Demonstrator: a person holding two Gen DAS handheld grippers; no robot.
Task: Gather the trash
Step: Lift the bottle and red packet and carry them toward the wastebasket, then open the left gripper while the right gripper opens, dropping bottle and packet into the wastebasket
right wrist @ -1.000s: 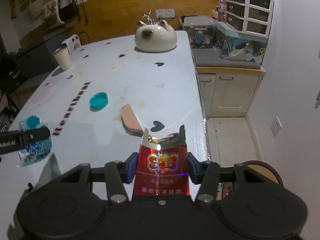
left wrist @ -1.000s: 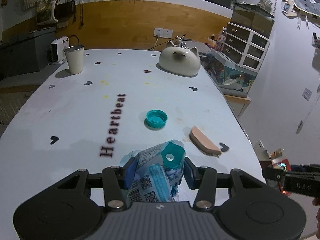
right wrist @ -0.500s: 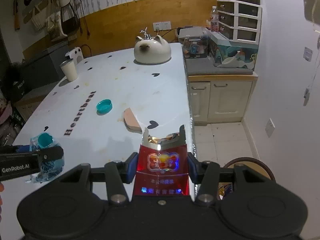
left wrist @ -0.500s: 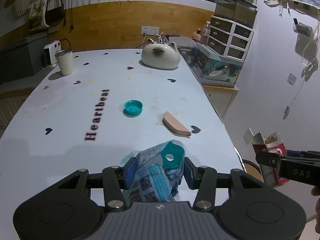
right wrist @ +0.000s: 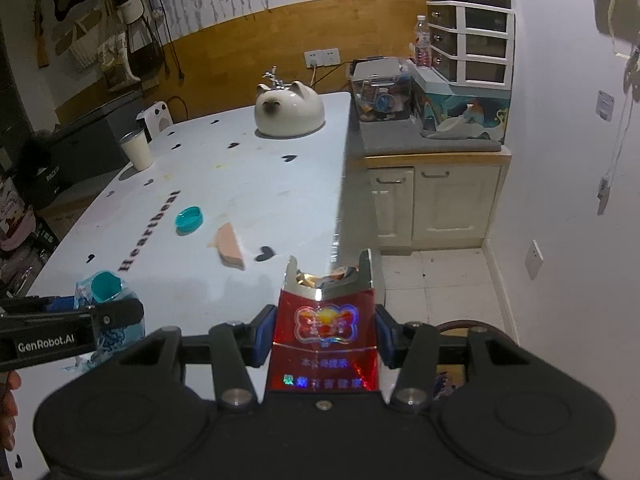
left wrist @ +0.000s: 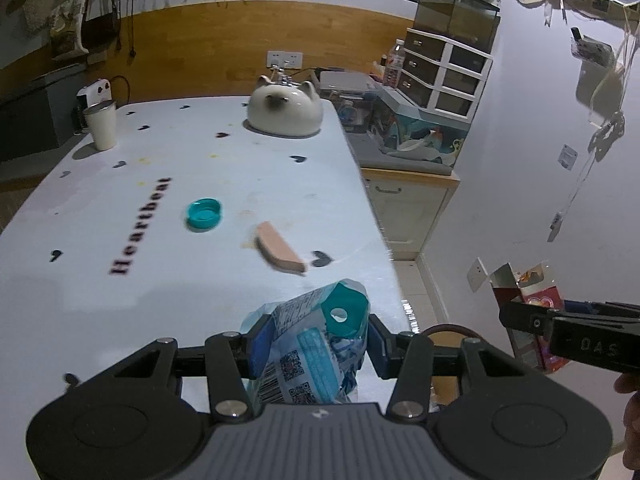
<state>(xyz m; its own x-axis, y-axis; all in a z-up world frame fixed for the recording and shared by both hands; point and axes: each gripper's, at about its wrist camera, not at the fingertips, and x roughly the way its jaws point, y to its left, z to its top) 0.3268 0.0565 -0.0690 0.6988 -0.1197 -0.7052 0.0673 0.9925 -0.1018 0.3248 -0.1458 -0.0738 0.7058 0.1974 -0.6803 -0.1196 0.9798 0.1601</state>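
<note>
Two claws clamped, crinkled blue plastic wrapper (left wrist: 308, 344), glossy red carton (right wrist: 325, 340)

Cap (left wrist: 204, 214) lying on the surface (left wrist: 100, 304), left of wedge (left wrist: 280, 248); cup (left wrist: 102, 124) standing far-left, cat-shaped pot (left wrist: 284, 110) sitting behind.

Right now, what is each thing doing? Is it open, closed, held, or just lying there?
left gripper: shut on the blue wrapper
blue wrapper: crumpled, held
right gripper: shut on the red box
red box: top flaps open, held
teal cap: lying open side up on the table
pink wedge: lying flat on the table
cup: standing upright
</note>
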